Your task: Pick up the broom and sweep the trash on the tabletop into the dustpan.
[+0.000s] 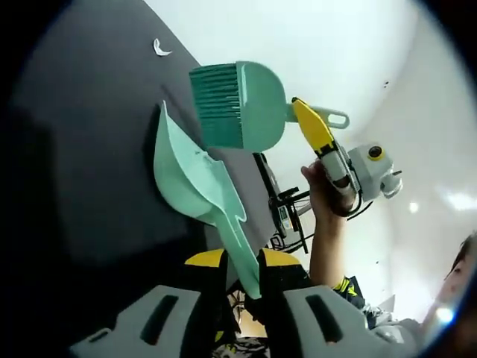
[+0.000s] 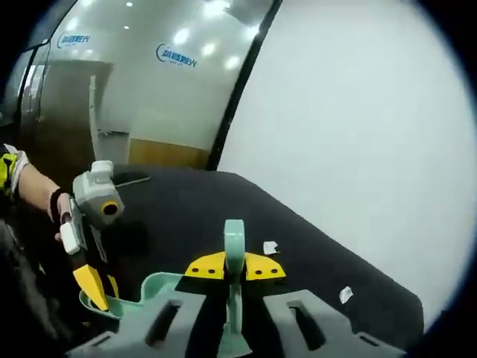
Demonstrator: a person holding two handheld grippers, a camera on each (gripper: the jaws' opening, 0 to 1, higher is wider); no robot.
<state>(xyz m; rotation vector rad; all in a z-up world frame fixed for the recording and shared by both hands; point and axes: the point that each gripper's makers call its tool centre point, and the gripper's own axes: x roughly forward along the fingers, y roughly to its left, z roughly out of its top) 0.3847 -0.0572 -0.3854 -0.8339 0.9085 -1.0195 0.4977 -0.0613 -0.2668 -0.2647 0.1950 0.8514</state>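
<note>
Left gripper (image 1: pixel 242 265) fingers pinched mint plastic dustpan (image 1: pixel 195 179) handle; right gripper (image 2: pixel 235 270) pinched mint bristle broom (image 1: pixel 240 106) handle, frame centre. Sweep pending: white paper scraps (image 2: pixel 270 247) next.

In the right gripper view, the dark worktop (image 2: pixel 223 209) is lying open ahead of the right tool (image 2: pixel 235 270), with two white scraps (image 2: pixel 270 247) sitting far and right. To the left, the left tool (image 2: pixel 95 287) and the dustpan (image 2: pixel 153 287) are blocking the near-left side. In the left gripper view, the broom (image 1: pixel 238 104) is hanging just beyond the dustpan's lip (image 1: pixel 179 160).
</note>
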